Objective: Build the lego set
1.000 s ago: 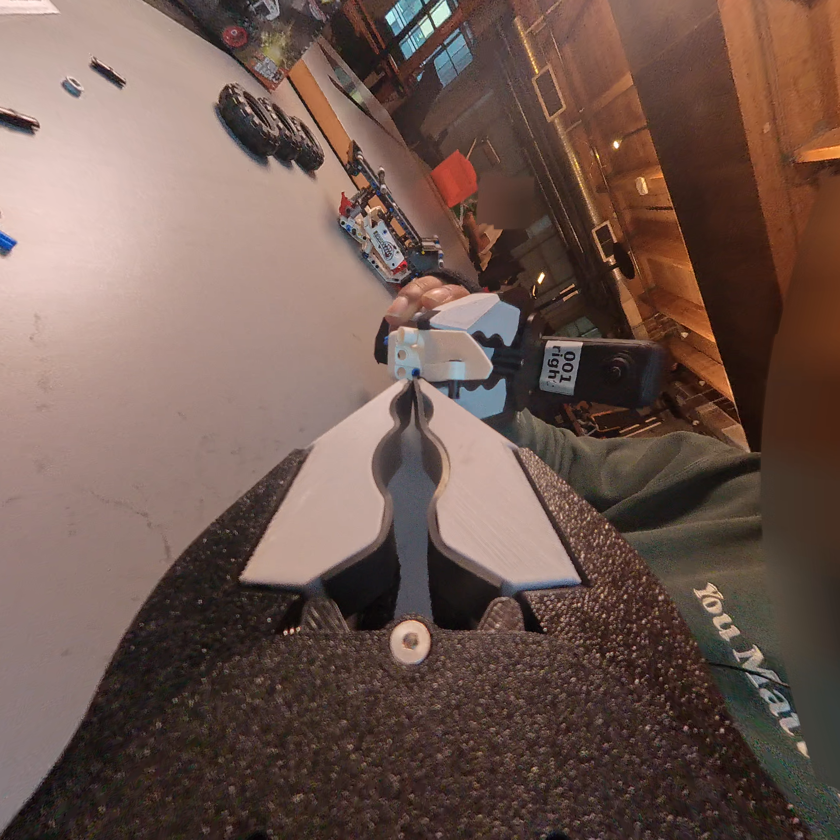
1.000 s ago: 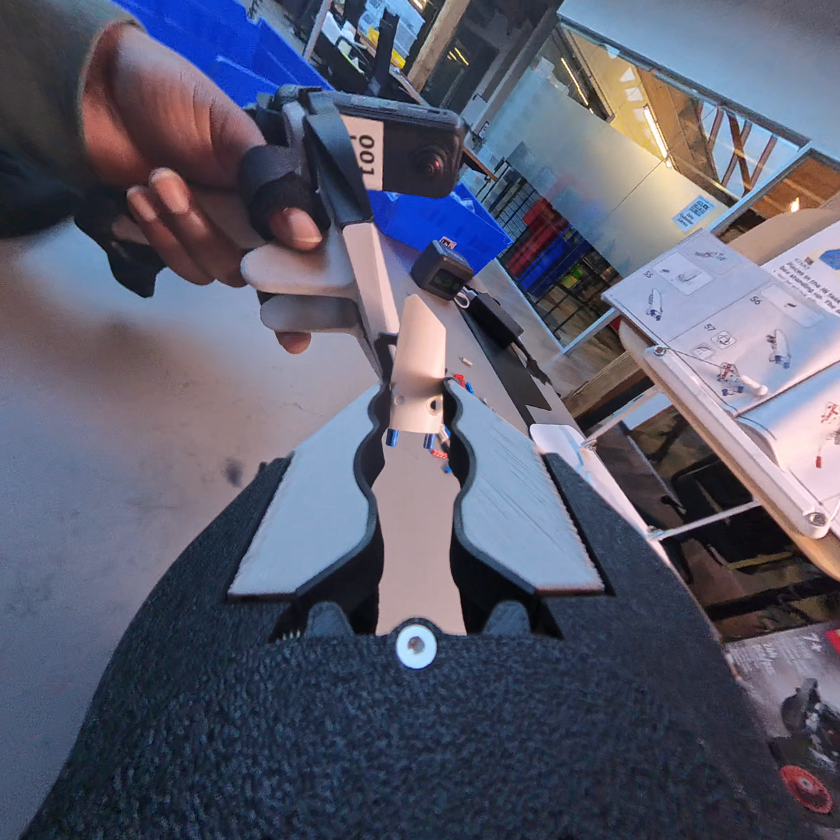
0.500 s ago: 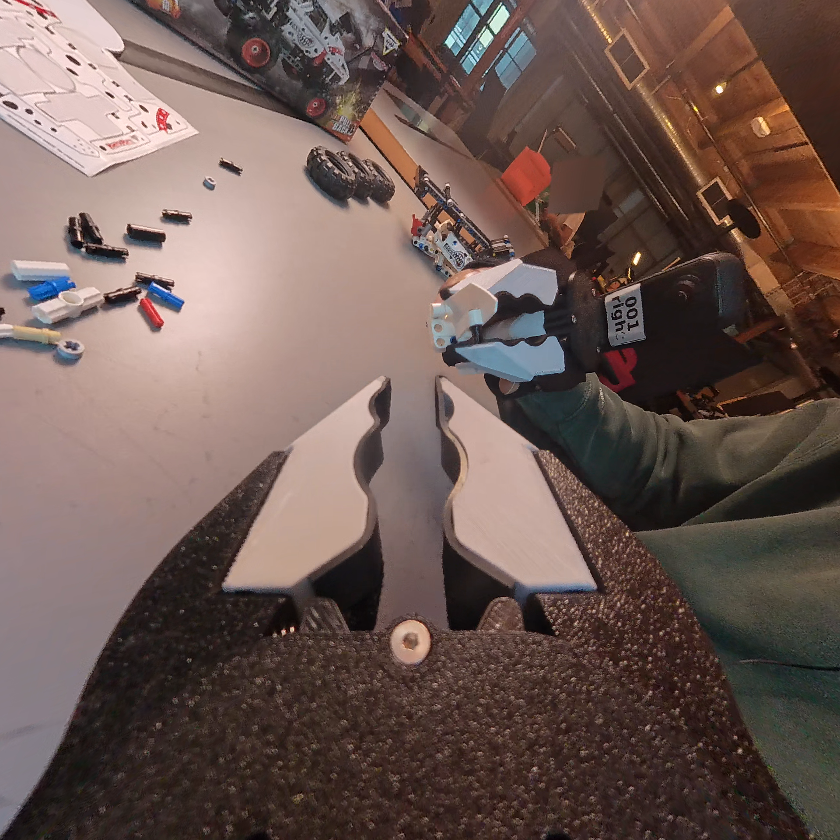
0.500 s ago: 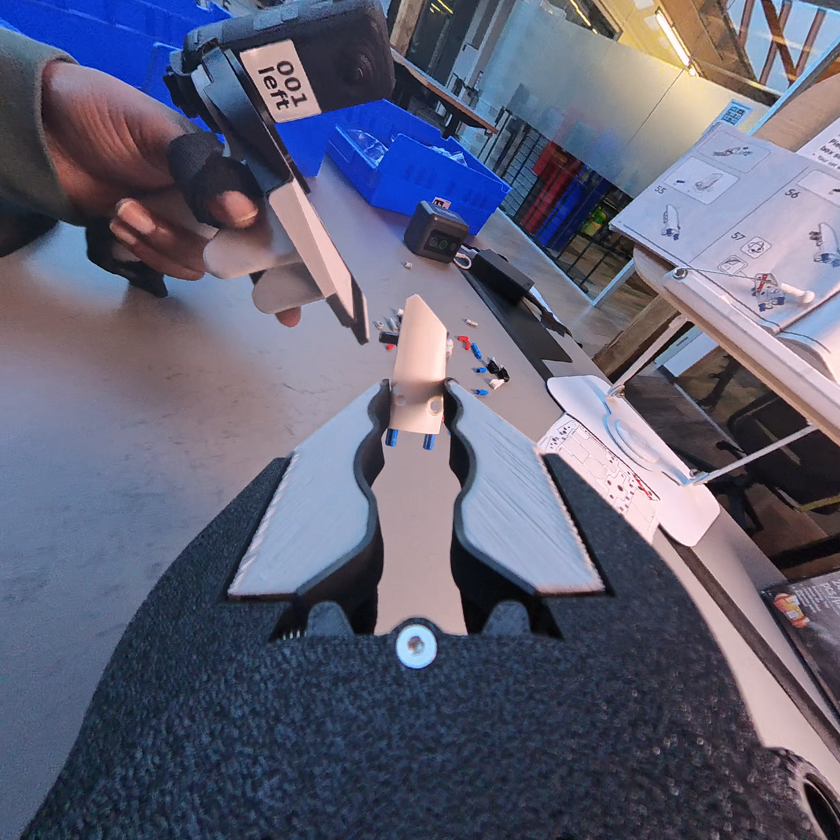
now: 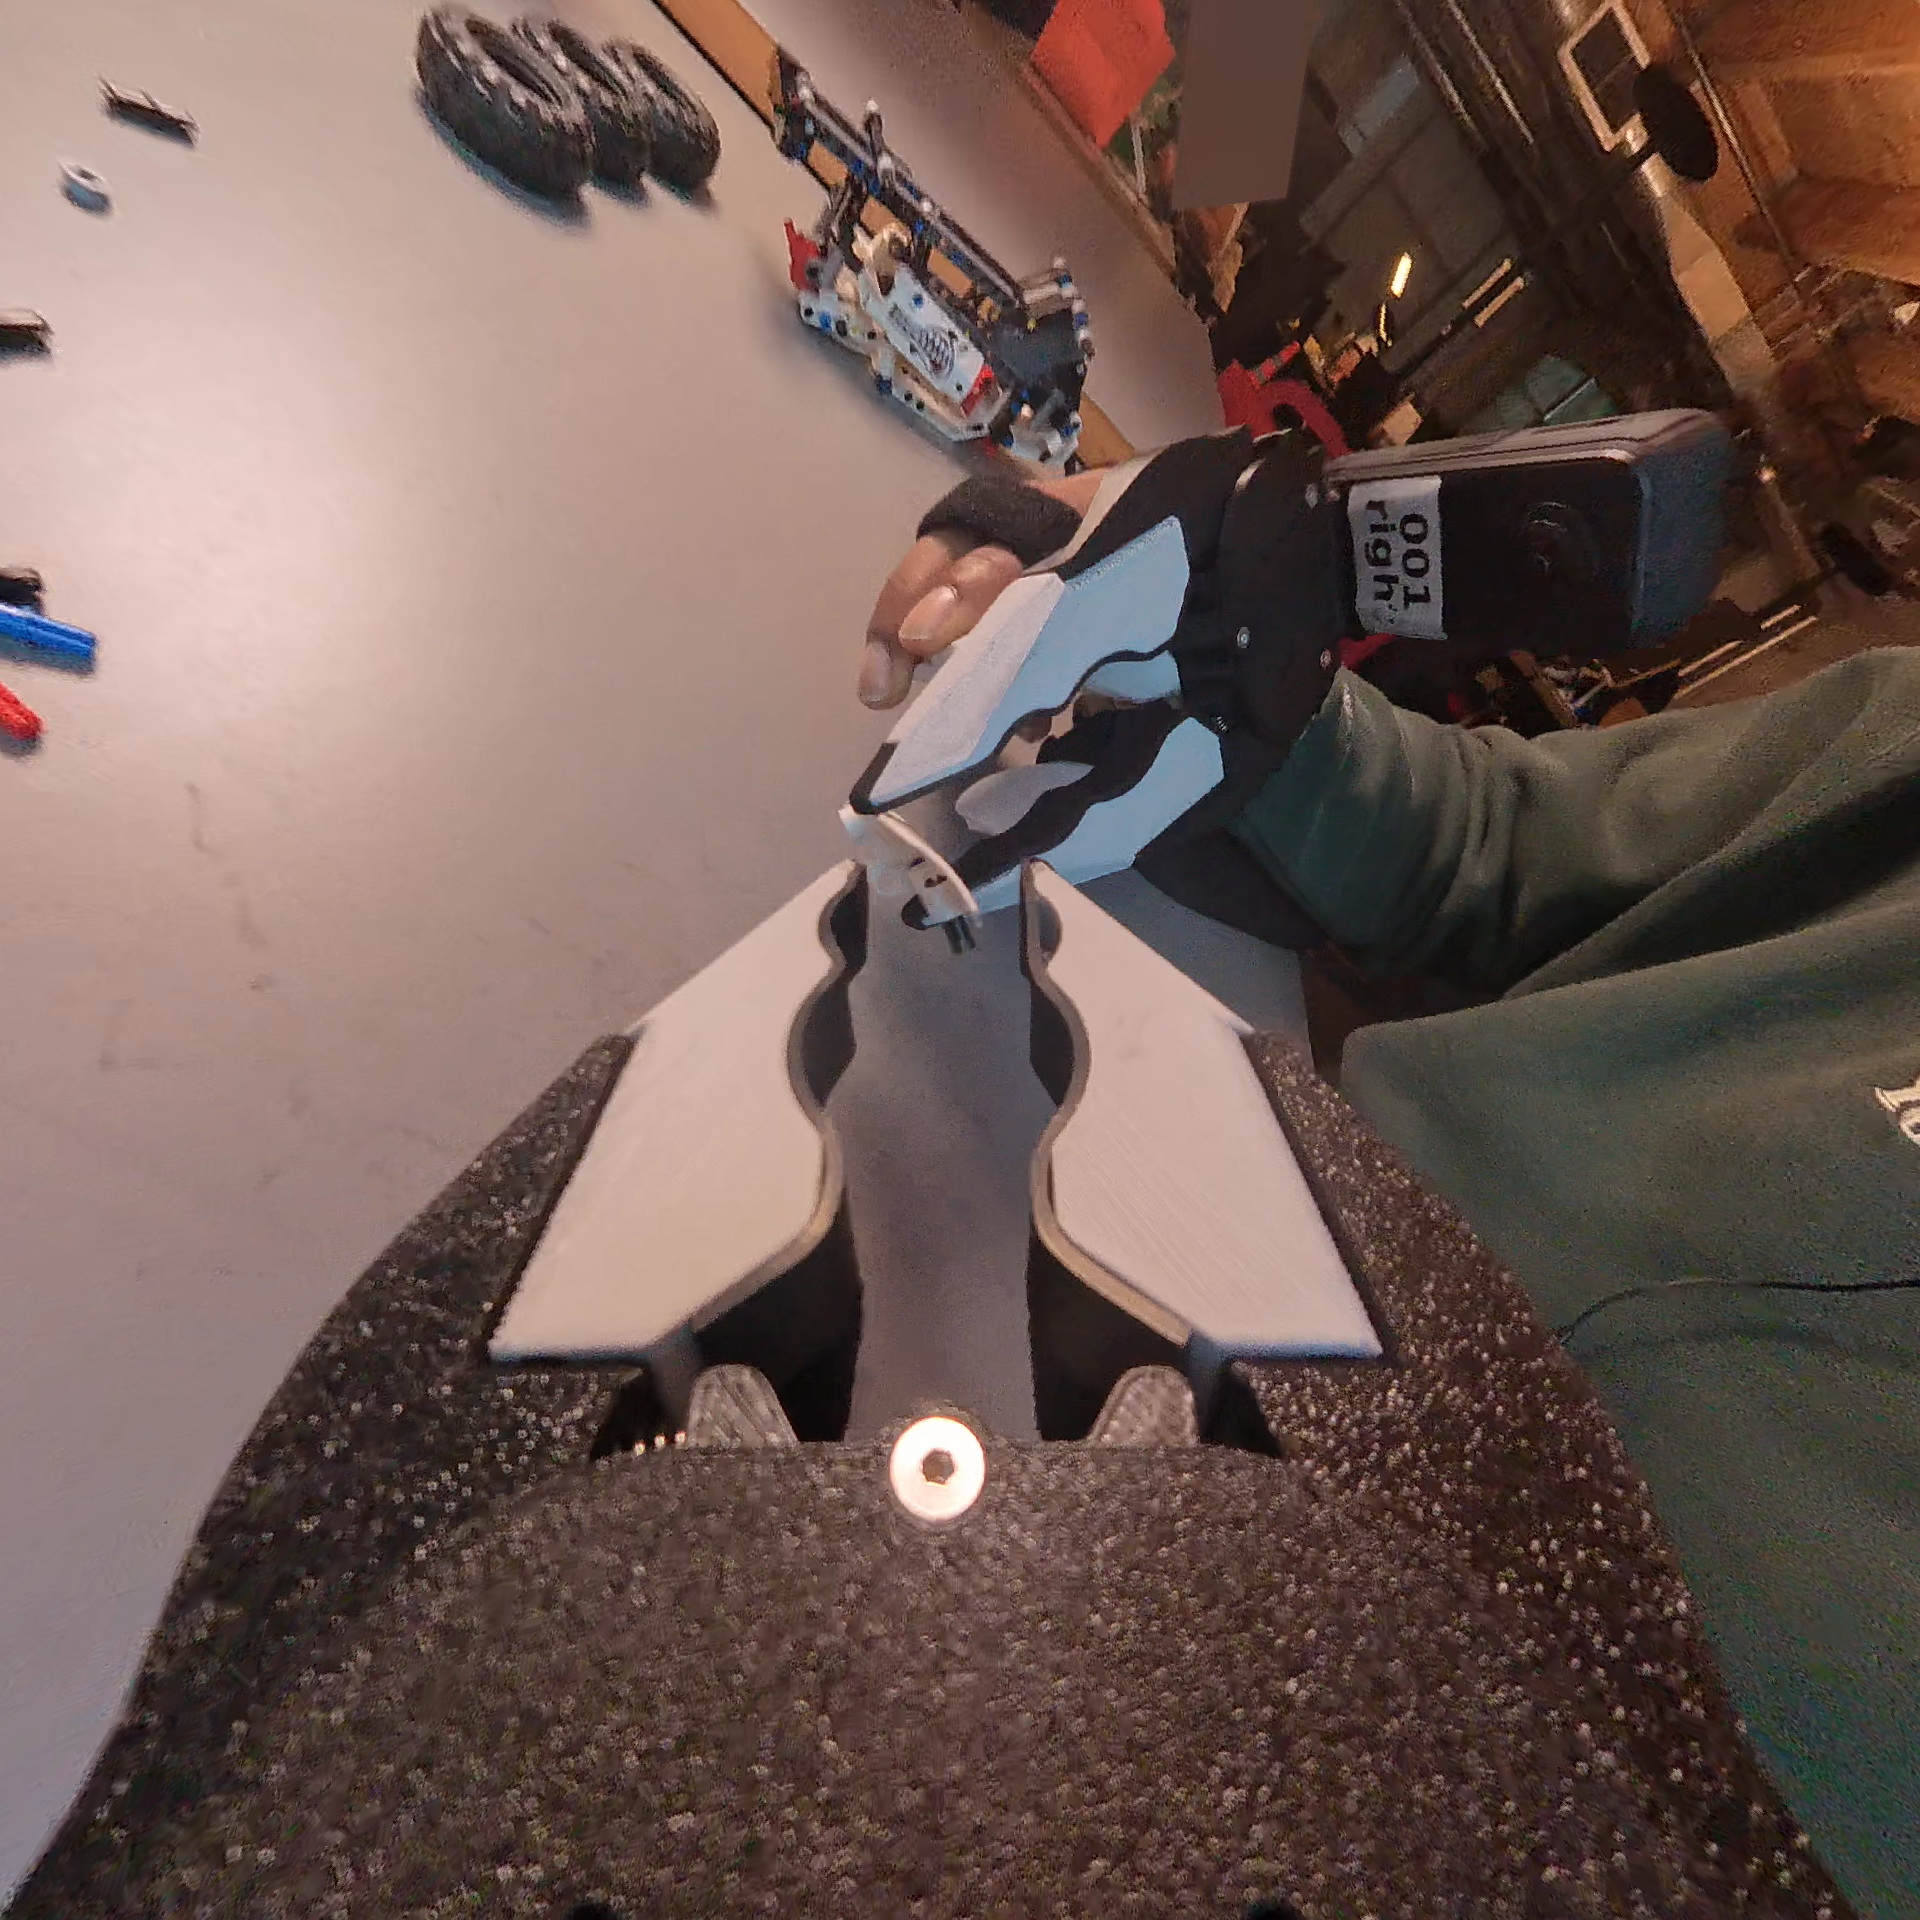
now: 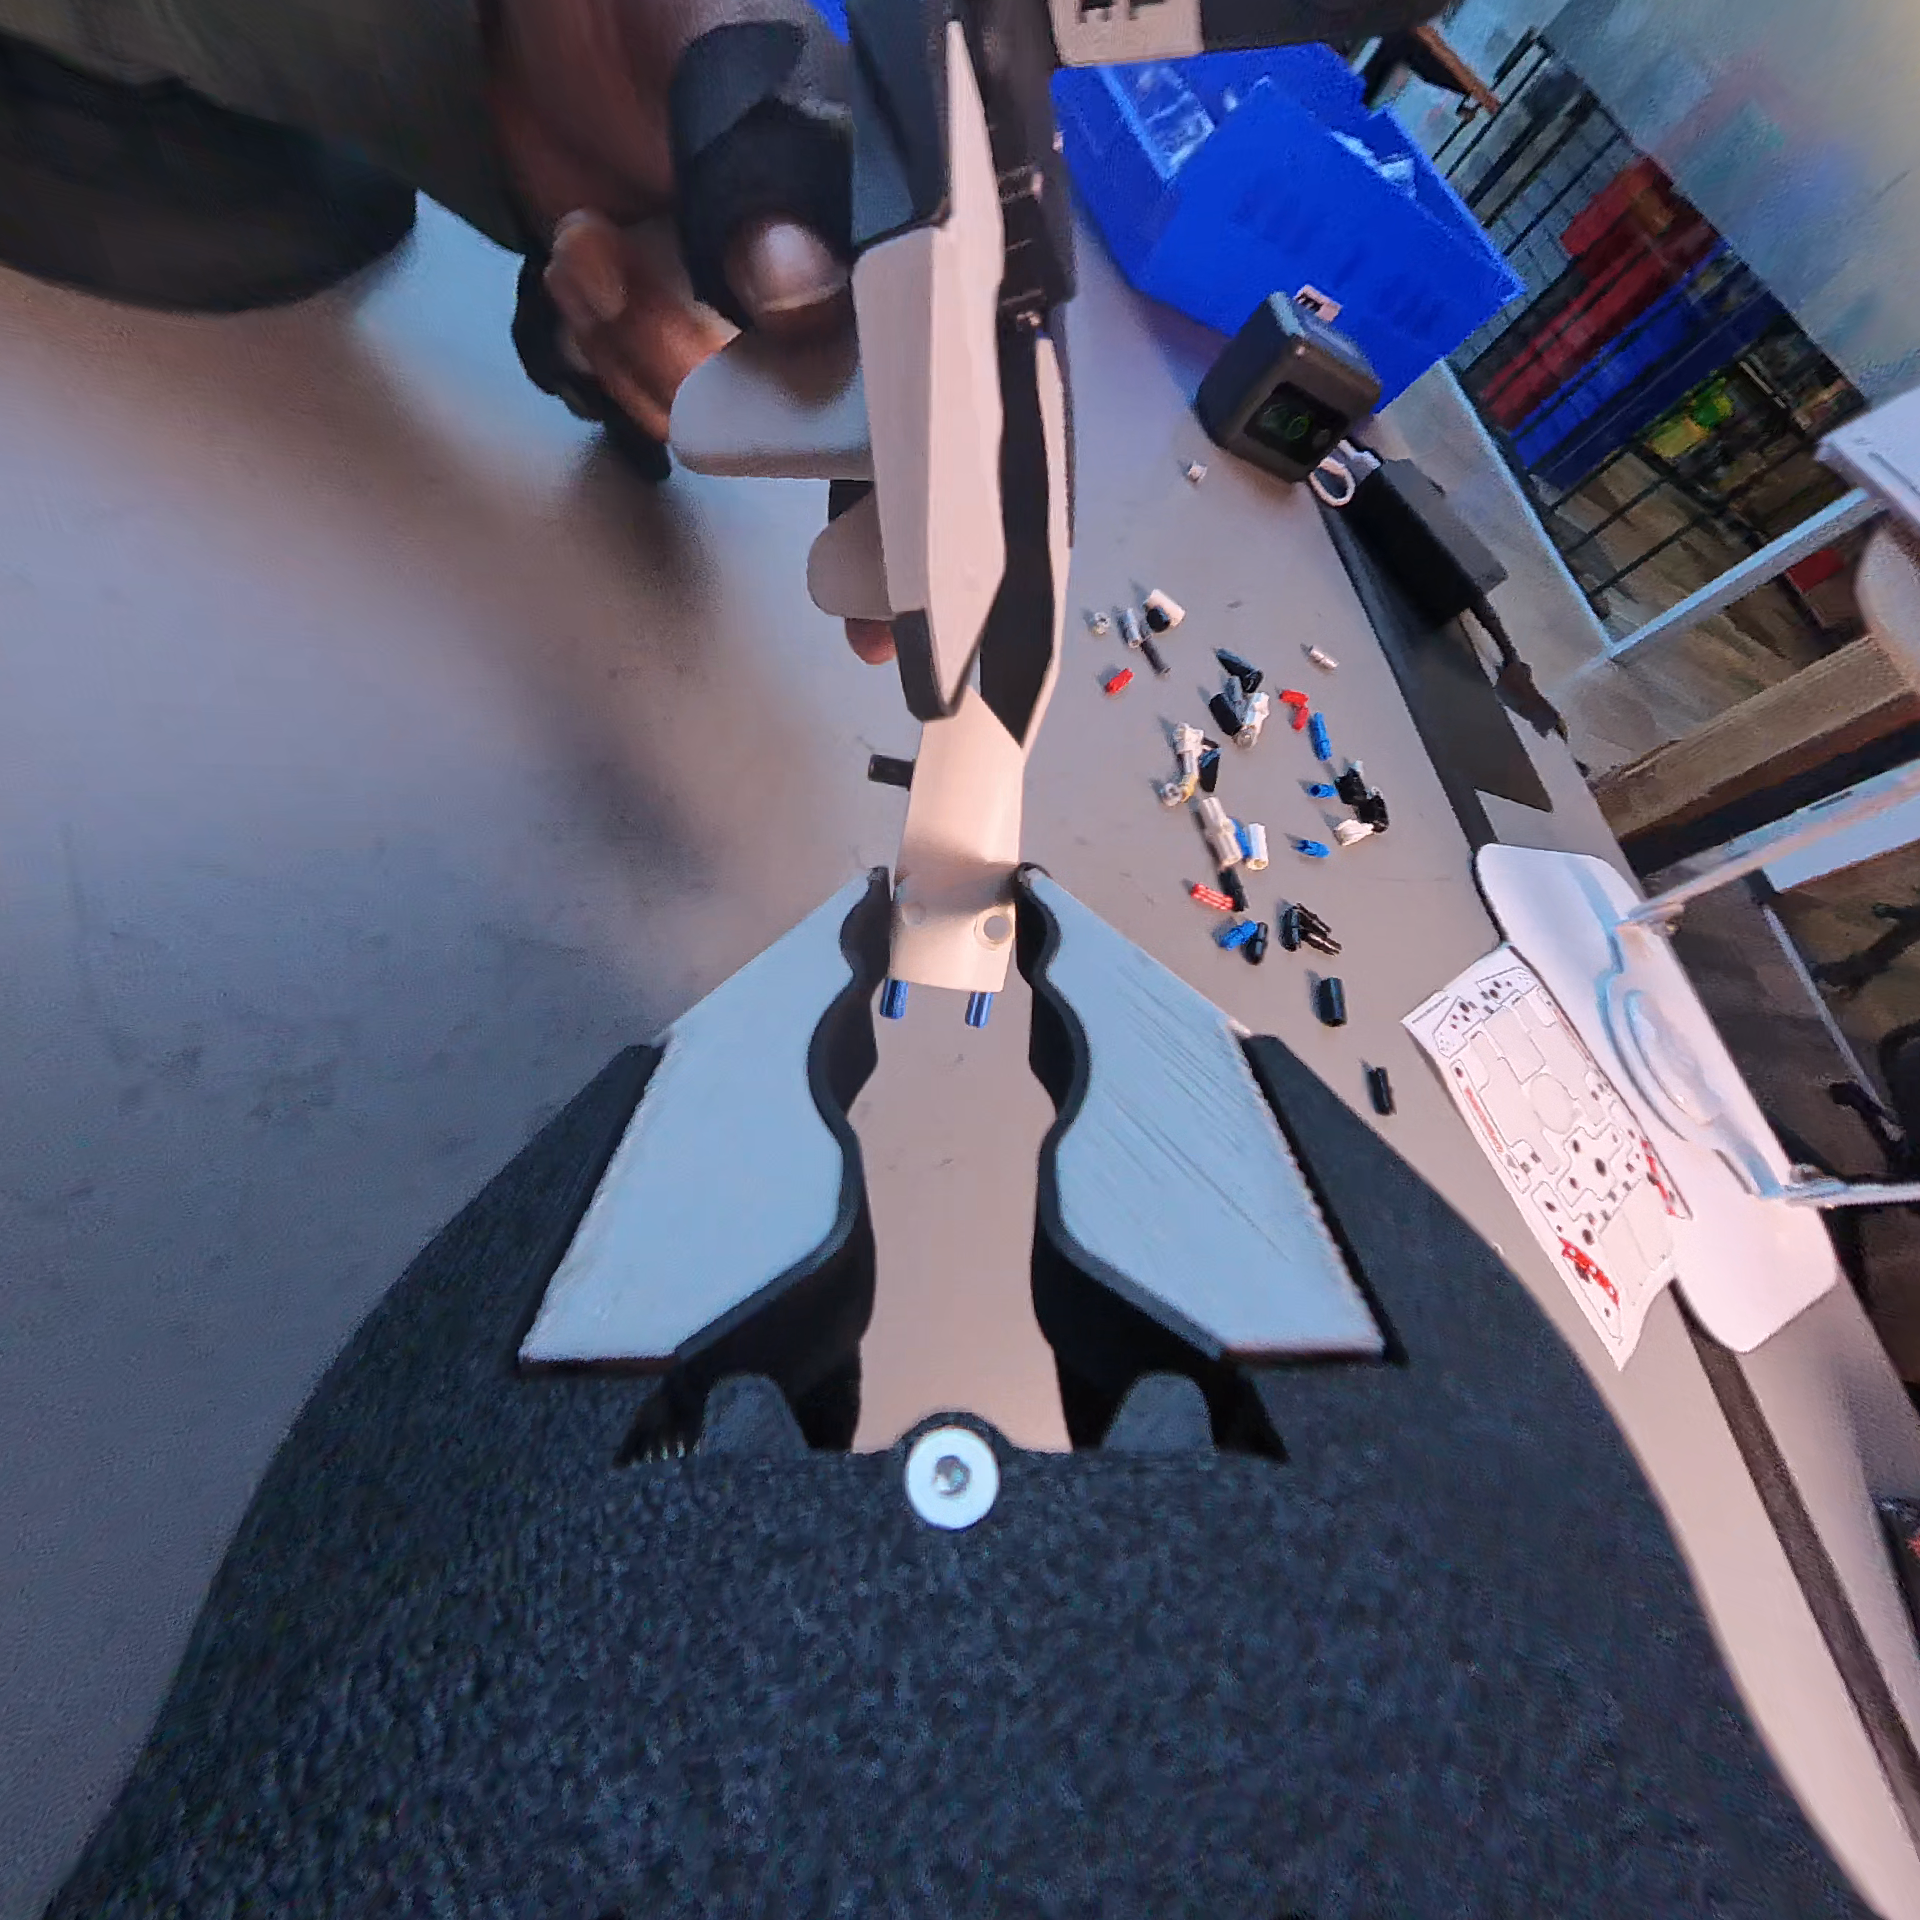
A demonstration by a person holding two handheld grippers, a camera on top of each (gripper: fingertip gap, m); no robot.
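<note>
Two tongs meet above the grey counter (image 5: pixel 312 623). The right tongs (image 6: pixel 951 883) pinch a white panel piece (image 6: pixel 961 810) at its lower end, with two blue pins (image 6: pixel 894 1000) sticking out beneath it toward the camera. The panel rises toward 12 o'clock, and a short black pin (image 6: pixel 888 770) juts from its side at 9 o'clock. The left tongs (image 5: pixel 940 878) stand spread, with nothing between their fingers in their own view. In the right wrist view they come down from 12 o'clock with their tips at the panel's upper end; whether they touch it cannot be told.

In the left wrist view the right tongs (image 5: pixel 914 862) reach in from 2 o'clock, with the white piece (image 5: pixel 904 857) at their tips, just beyond the left fingertips. A green sleeve (image 5: pixel 1558 883) fills the 3 o'clock side.

On the counter, three black tyres (image 5: pixel 566 114) lie at 11 o'clock, and a partly built chassis (image 5: pixel 935 322) sits at 12 o'clock. In the right wrist view loose small parts (image 6: pixel 1247 800) are scattered at 2 o'clock, a sticker sheet (image 6: pixel 1548 1143) lies at 3 o'clock, and a blue bin (image 6: pixel 1278 197) stands at 1 o'clock.
</note>
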